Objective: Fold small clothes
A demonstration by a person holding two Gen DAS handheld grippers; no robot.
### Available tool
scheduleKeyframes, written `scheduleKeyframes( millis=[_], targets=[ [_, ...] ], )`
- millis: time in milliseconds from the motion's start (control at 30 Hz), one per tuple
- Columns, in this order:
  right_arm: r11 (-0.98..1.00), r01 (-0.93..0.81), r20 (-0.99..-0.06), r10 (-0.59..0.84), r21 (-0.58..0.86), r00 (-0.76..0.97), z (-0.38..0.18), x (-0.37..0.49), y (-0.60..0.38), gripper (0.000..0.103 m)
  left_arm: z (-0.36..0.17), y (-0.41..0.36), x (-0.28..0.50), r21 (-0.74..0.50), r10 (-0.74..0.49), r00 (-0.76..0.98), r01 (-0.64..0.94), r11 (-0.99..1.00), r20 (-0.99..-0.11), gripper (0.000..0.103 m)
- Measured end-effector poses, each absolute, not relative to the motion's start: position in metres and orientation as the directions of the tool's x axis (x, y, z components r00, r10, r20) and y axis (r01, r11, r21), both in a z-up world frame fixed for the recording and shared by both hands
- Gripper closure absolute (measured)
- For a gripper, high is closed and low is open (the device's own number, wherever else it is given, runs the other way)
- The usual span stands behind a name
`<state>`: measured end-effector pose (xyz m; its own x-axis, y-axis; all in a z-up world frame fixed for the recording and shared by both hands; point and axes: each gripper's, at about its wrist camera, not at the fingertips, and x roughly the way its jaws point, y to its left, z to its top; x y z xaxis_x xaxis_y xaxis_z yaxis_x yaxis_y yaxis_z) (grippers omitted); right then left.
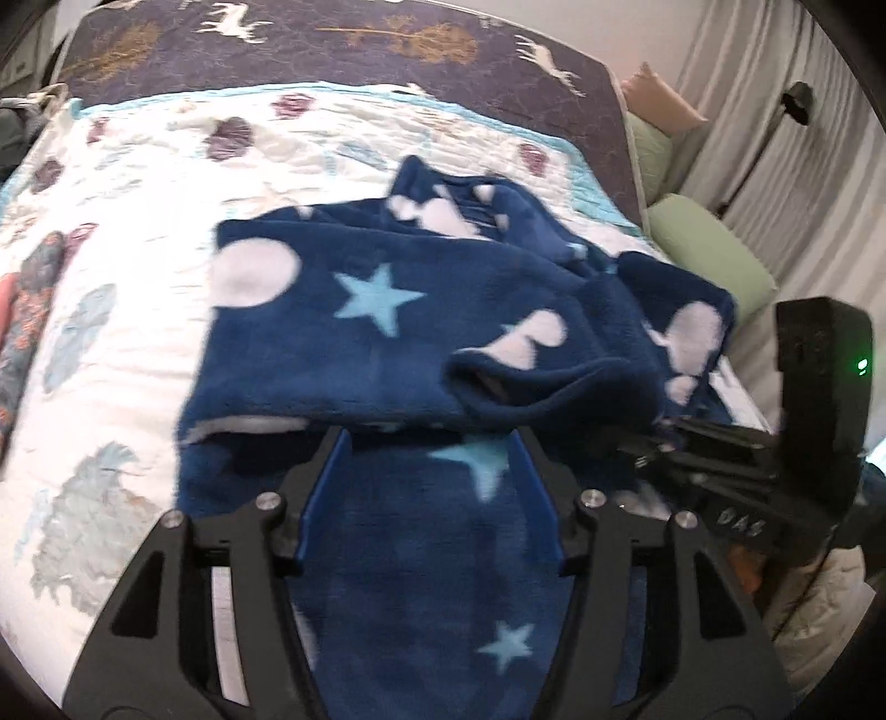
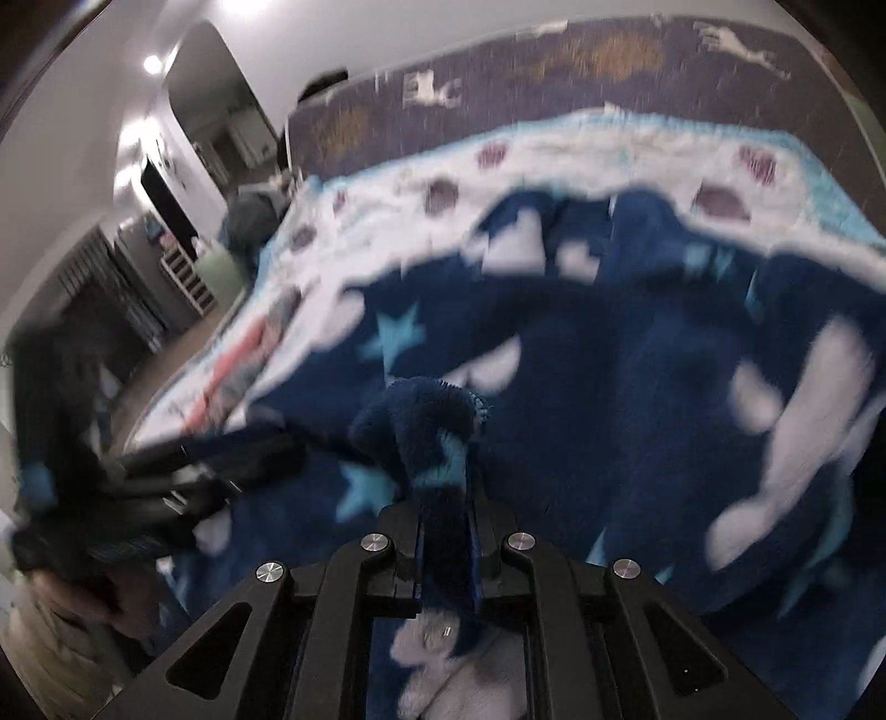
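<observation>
A navy fleece garment (image 1: 387, 332) with light blue stars and white shapes lies rumpled on the bed; it also fills the right wrist view (image 2: 637, 387). My left gripper (image 1: 429, 443) is open, its blue fingers spread over the garment's near part, with cloth lying between them. My right gripper (image 2: 446, 487) is shut on a bunched fold of the navy garment and shows at the right edge of the left wrist view (image 1: 720, 459). The left gripper shows blurred at the left of the right wrist view (image 2: 166, 476).
A white quilt (image 1: 138, 183) with a printed pattern covers the bed, over a dark purple blanket (image 1: 332, 50) at the far side. Green cushions (image 1: 714, 255) and a curtain stand to the right. A patterned cloth (image 1: 27, 310) lies at the left edge.
</observation>
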<state>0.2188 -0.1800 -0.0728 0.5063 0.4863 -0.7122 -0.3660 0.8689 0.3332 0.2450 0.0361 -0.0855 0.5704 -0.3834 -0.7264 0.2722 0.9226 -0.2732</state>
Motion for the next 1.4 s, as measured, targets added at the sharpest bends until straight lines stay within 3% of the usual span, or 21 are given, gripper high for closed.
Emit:
scheduleKeyframes(
  millis=[267,467,700,933,1067,1167,1233,1267,1300,1367,1400],
  targets=[
    [0.869,-0.375,-0.708,0.485,0.323,0.514,-0.059,0.198,-0.197,0.071,-0.091,-0.002,0.244,-0.34,-0.489,0.474,0.367,0.866,-0.733,0.041],
    [0.897,-0.325,-0.716,0.437,0.3,0.545,-0.059,0.184,-0.221,0.067,-0.094,-0.011,0.246,-0.419,-0.544,0.424,0.357,0.835,-0.724,0.039],
    [0.936,-0.221,-0.709,0.351,0.272,0.612,-0.051,0.176,-0.26,0.062,-0.102,-0.02,0.251,-0.391,-0.499,0.416,0.322,0.863,-0.76,0.038],
    [0.989,-0.073,-0.726,0.145,0.13,0.672,-0.047,0.173,-0.29,0.06,-0.105,-0.01,0.252,-0.448,-0.531,0.406,0.287,0.847,-0.744,0.039],
    [0.994,0.024,-0.736,0.064,0.109,0.674,-0.049,0.178,-0.314,0.058,-0.104,-0.006,0.258,-0.488,-0.553,0.394,0.26,0.833,-0.734,0.091],
    [0.992,0.081,-0.743,0.021,0.102,0.669,-0.053,0.183,-0.329,0.058,-0.095,-0.005,0.257,-0.497,-0.556,0.412,0.251,0.831,-0.722,0.093],
    [0.989,0.104,-0.75,0.006,0.101,0.662,-0.056,0.186,-0.336,0.058,-0.084,-0.005,0.251,-0.497,-0.558,0.426,0.256,0.829,-0.712,0.087],
    [0.988,0.108,-0.753,0.01,0.107,0.658,-0.057,0.186,-0.338,0.058,-0.082,-0.004,0.251,-0.502,-0.562,0.418,0.254,0.827,-0.714,0.069],
    [0.987,0.109,-0.754,0.016,0.116,0.656,-0.058,0.186,-0.34,0.058,-0.08,-0.004,0.25,-0.513,-0.569,0.403,0.247,0.822,-0.717,0.041],
    [0.985,0.108,-0.754,0.029,0.132,0.656,-0.061,0.185,-0.342,0.057,-0.079,-0.002,0.249,-0.556,-0.594,0.377,0.216,0.803,-0.711,0.021],
    [0.985,0.107,-0.754,0.032,0.136,0.656,-0.061,0.186,-0.342,0.057,-0.079,-0.002,0.25,-0.573,-0.604,0.367,0.202,0.794,-0.708,0.021]
  ],
)
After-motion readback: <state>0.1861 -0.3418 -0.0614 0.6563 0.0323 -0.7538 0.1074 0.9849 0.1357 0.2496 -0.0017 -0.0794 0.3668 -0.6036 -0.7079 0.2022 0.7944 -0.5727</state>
